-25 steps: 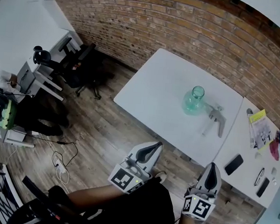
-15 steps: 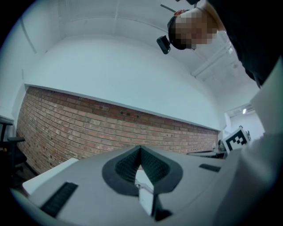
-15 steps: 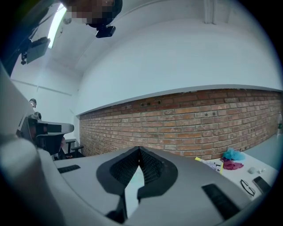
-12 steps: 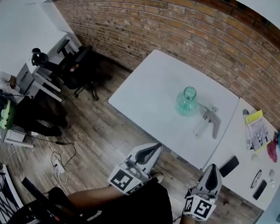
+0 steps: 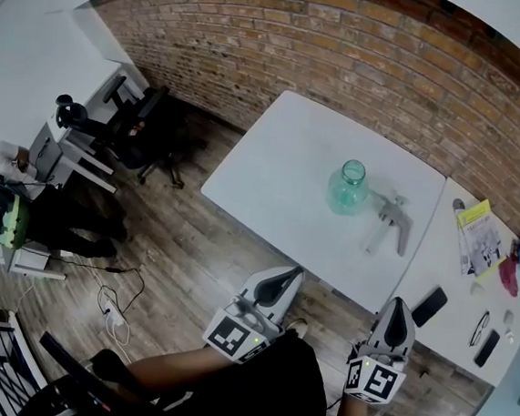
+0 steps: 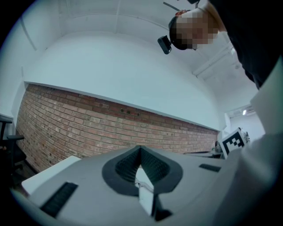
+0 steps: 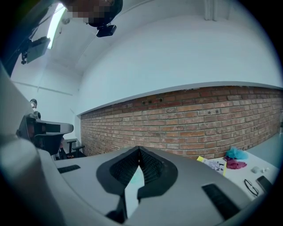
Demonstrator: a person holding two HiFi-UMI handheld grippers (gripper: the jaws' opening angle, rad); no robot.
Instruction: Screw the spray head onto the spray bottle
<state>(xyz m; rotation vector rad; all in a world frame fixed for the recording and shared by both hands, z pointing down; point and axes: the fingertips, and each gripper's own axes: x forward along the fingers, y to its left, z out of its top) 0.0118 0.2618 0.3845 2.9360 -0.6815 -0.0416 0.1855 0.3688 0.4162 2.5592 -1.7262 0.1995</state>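
A clear green spray bottle stands upright with no head on it, on the white table in the head view. Just right of it the grey spray head lies flat on the table. My left gripper and right gripper hover over the wood floor, short of the table's near edge, both shut and holding nothing. In the left gripper view and the right gripper view the jaws meet at the tips, and the bottle shows only as a green tint behind the right jaws.
A second white table to the right carries a yellow leaflet, phones and pink and teal cloths. A brick wall runs behind. Office chairs and a seated person are far left; cables lie on the floor.
The table, bottle and spray head have shifted slightly left and down in the head view. Both grippers stay shut and low in the frame, little changed.
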